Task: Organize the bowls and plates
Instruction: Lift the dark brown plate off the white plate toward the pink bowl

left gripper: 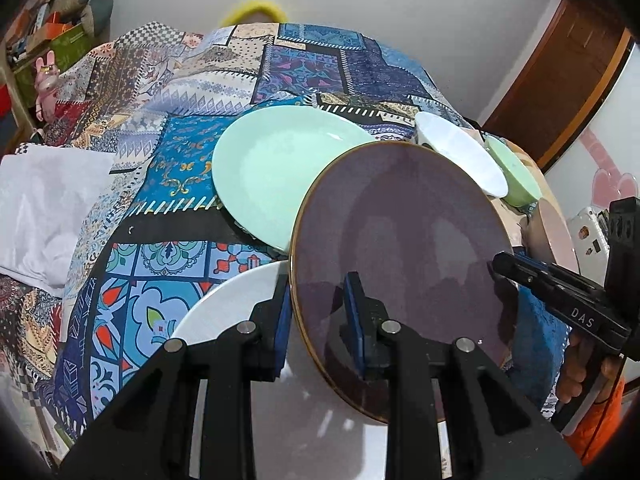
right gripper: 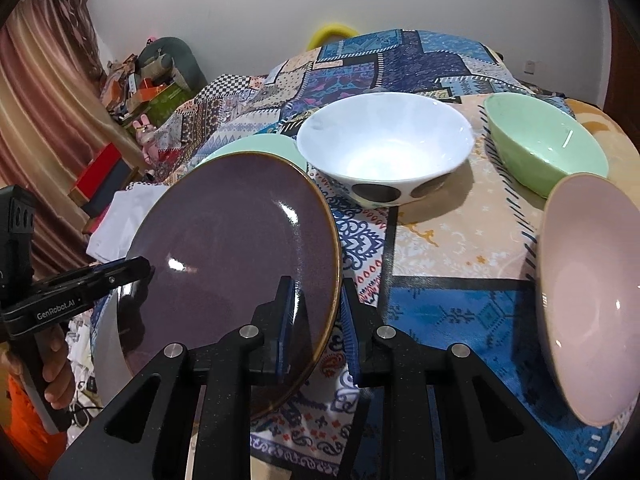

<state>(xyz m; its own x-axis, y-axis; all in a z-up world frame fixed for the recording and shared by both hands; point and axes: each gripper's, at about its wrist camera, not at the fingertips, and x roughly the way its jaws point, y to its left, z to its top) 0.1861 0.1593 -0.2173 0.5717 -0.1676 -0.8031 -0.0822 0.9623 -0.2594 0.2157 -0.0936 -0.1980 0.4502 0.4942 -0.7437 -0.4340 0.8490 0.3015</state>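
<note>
Purple plate: held off the patchwork tablecloth, tilted, rim pinched on two opposite sides. Left gripper jaws clamped on its near-left rim; right gripper jaws clamped on the near-right rim. Two-sided hold likely chosen because a thin rim pinch on one side alone could let the plate swing. White plate lies directly below, mint plate just beyond: both plausible stacking spots. White bowl, green bowl and pink bowl sit grouped apart to the right.
</note>
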